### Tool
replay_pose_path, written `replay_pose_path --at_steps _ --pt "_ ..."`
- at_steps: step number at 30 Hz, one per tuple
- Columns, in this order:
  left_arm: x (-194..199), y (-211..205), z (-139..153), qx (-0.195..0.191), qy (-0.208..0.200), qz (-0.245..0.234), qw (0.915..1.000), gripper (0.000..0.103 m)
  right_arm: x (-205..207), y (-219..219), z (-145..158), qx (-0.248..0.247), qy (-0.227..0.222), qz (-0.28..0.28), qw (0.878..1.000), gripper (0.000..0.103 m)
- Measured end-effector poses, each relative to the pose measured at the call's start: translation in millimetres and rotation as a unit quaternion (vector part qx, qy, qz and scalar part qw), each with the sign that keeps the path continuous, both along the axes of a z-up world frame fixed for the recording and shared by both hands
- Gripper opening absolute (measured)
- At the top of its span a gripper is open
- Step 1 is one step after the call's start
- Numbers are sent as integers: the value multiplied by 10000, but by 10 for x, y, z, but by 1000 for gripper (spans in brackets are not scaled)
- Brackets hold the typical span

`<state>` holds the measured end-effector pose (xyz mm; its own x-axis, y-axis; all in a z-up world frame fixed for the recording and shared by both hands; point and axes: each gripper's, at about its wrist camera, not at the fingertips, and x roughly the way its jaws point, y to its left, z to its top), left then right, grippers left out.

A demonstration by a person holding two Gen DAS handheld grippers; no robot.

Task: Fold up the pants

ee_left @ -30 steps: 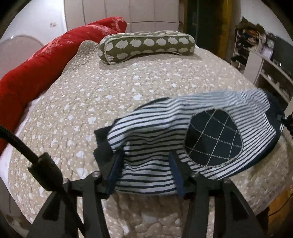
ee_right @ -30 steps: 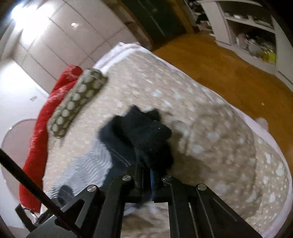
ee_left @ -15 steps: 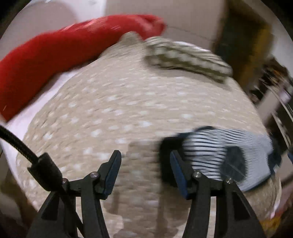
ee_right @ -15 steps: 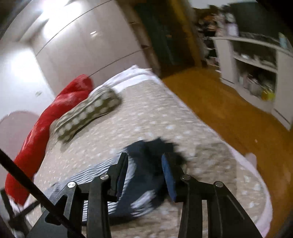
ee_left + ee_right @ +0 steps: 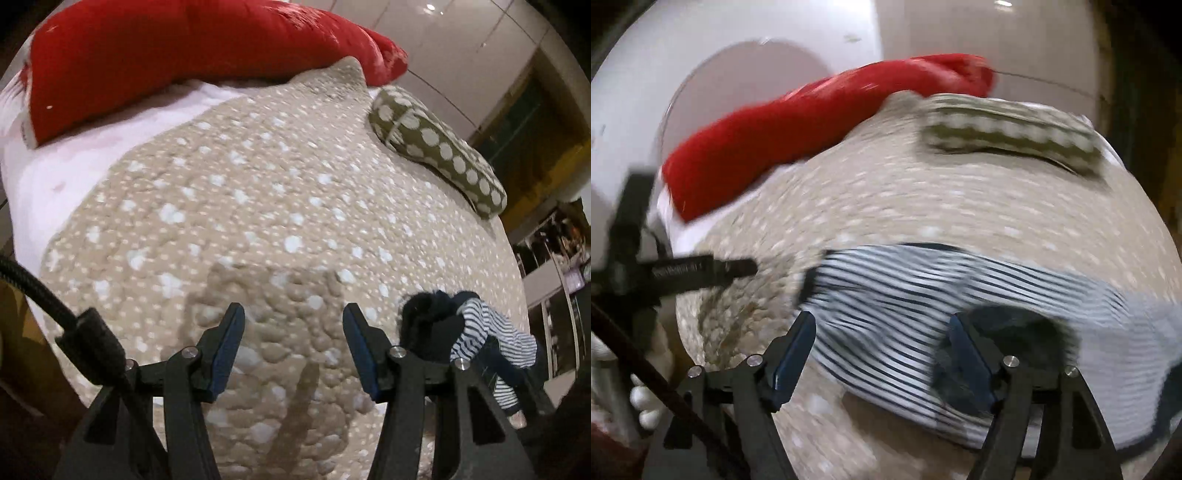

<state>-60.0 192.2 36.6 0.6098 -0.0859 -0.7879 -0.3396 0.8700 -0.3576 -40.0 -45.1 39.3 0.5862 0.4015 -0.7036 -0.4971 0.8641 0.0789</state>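
The striped navy-and-white pants (image 5: 923, 314) lie folded on the beige spotted bedspread (image 5: 960, 206), a dark patch showing on them. In the left wrist view they show at the lower right (image 5: 480, 332), beside the gripper. My left gripper (image 5: 293, 350) is open and empty over bare bedspread (image 5: 258, 203), left of the pants. My right gripper (image 5: 882, 354) is open and empty, above the pants' near edge. The left gripper also shows in the right wrist view at the left (image 5: 701, 271).
A red bolster (image 5: 166, 59) lies along the far side of the bed. An olive pillow with white dots (image 5: 436, 147) lies at the far right. White sheet (image 5: 74, 166) shows at the left. Shelving (image 5: 554, 258) stands to the right of the bed.
Both grippers opened and let go of the pants. The left one swung left away from them; the right one pulled back and turned so the pants lie under it.
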Motion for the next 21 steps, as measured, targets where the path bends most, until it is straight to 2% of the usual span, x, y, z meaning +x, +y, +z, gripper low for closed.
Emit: replay_pose_path --at_steps 2,4,5,7,8,10,13,15,18,21 --pt "-34 64 15 -15 -28 72 10000 54 37 362 -127 -432 -93 178 9989 81" --pt "-66 120 24 -16 -44 121 9999 54 133 590 -268 -942 -268 133 9951 81" --pt "-84 149 26 -10 -47 147 9999 54 171 651 -331 -1134 -315 75 9930 77" --pt "-107 177 28 -11 -50 165 9999 54 243 655 -400 -1149 -268 -89 9930 52" --pt "-121 185 30 -15 -56 165 9998 54 269 604 -376 -1049 -240 -254 9939 32" --pt "-112 178 43 -15 -73 140 9999 54 327 389 -262 -585 -61 -416 9974 26" --pt "-89 79 84 -34 -116 20 9999 54 369 20 -73 303 170 -719 9968 24" --pt "-68 -22 113 -12 -124 -128 9998 54 351 -265 43 888 260 -903 9916 24" --pt "-28 -211 150 59 -108 -362 9993 54 318 -800 155 1726 387 -1257 9762 26" --pt "3 -371 162 97 -87 -534 9985 54 269 -1247 96 2072 513 -1679 9624 31"
